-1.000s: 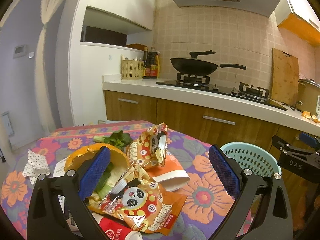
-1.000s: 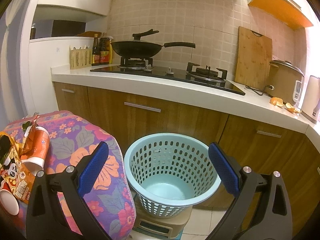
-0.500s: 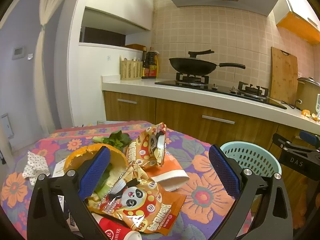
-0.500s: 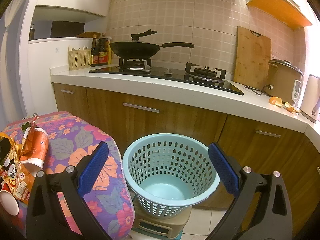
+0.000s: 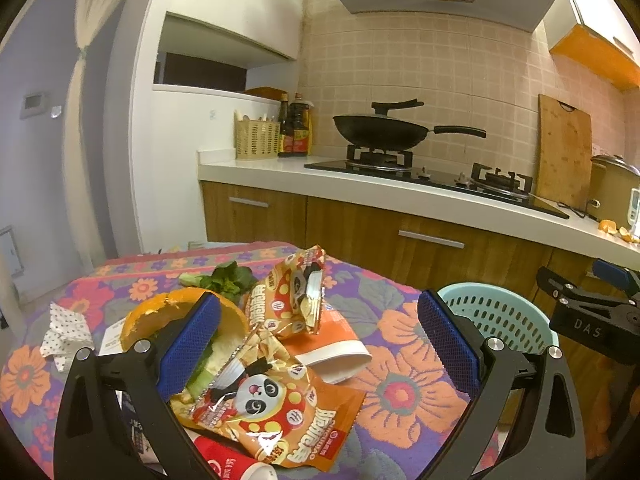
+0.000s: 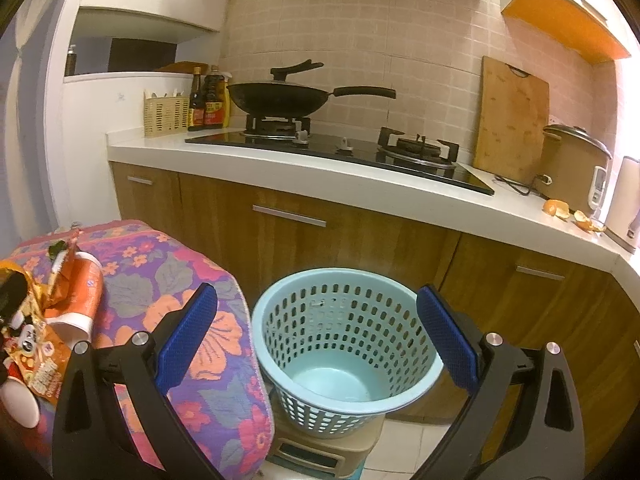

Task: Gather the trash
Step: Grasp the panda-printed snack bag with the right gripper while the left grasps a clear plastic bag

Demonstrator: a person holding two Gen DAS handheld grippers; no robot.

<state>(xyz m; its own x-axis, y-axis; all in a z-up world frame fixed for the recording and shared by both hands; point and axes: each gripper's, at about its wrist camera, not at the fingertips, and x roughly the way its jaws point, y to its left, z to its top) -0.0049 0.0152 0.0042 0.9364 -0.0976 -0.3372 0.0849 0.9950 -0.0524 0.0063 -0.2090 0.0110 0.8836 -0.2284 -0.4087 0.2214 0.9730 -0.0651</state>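
Note:
A heap of trash lies on the flowered tablecloth: a panda snack wrapper, a second wrapper, an orange paper cup on its side, an orange peel bowl, green leaves, a crumpled dotted napkin and a red cup. My left gripper is open above the heap, holding nothing. My right gripper is open and empty over the light-blue perforated basket, which is empty and stands on a beige stool beside the table.
Behind runs a wooden-front kitchen counter with a gas hob, a black wok, sauce bottles, a cutting board, a rice cooker and orange peels. The right gripper shows at the left view's right edge.
Both views have drifted slightly; the grippers stay open and nothing on the table has moved.

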